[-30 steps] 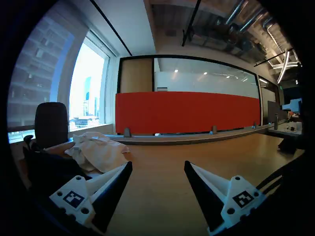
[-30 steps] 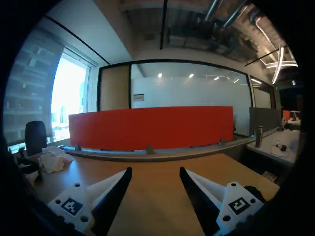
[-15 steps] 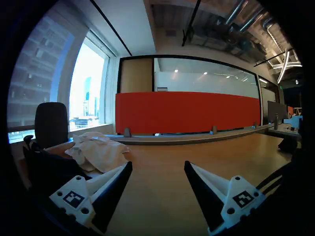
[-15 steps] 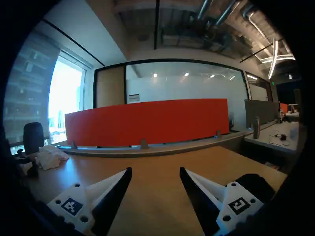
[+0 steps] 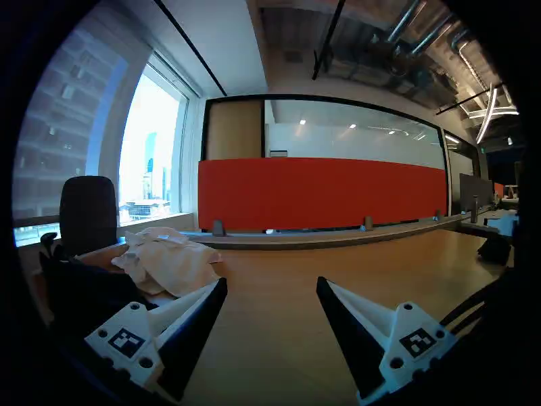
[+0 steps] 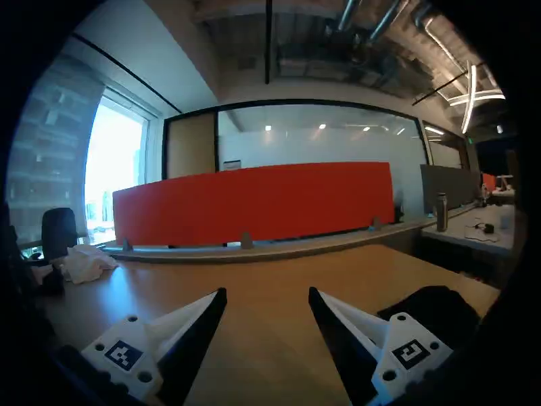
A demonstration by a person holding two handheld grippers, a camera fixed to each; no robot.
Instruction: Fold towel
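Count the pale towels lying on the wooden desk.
1: a crumpled cream towel heap on the wooden desk, beside the black office chair; more may be bundled inside.

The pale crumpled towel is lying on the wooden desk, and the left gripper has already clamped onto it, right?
Not quite. The left gripper is open and holds nothing. The towel does lie crumpled on the wooden desk, but ahead and to the left, not between the fingers, as the left gripper view shows.

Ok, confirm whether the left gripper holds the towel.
No, the left gripper stands open and empty; the crumpled towel lies apart beside it.
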